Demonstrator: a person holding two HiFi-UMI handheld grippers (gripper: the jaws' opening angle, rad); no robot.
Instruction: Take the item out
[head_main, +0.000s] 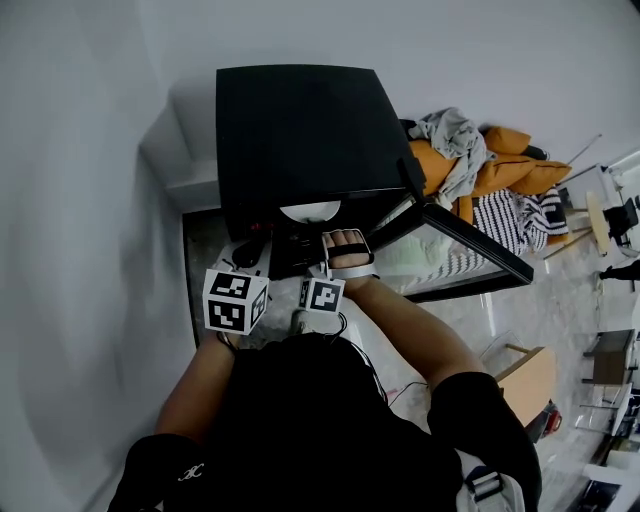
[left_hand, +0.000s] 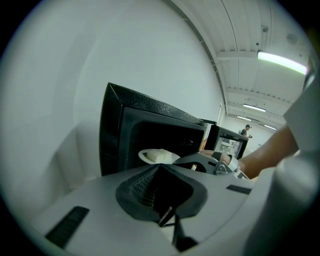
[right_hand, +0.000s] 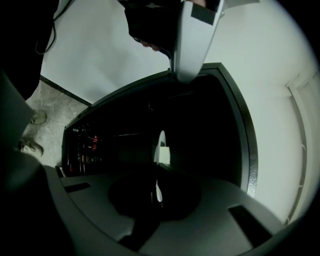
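Observation:
A black microwave (head_main: 300, 130) stands with its door (head_main: 470, 240) swung open to the right. Inside lies a white plate (head_main: 310, 211) with a pale block of food (left_hand: 162, 156) on it. My right gripper (right_hand: 157, 192) reaches into the cavity and is shut on the plate's near rim (right_hand: 161, 145), which shows edge-on between its jaws. My left gripper (left_hand: 167, 217) hangs just outside the opening, left of the right one, with its jaws together and nothing in them. It faces the plate (left_hand: 147, 156) from a short way off.
The microwave's control panel (right_hand: 82, 145) glows with small red lights on one side of the cavity. A white wall runs behind and to the left. Clothes and orange cushions (head_main: 480, 160) lie on the floor to the right, beyond the door.

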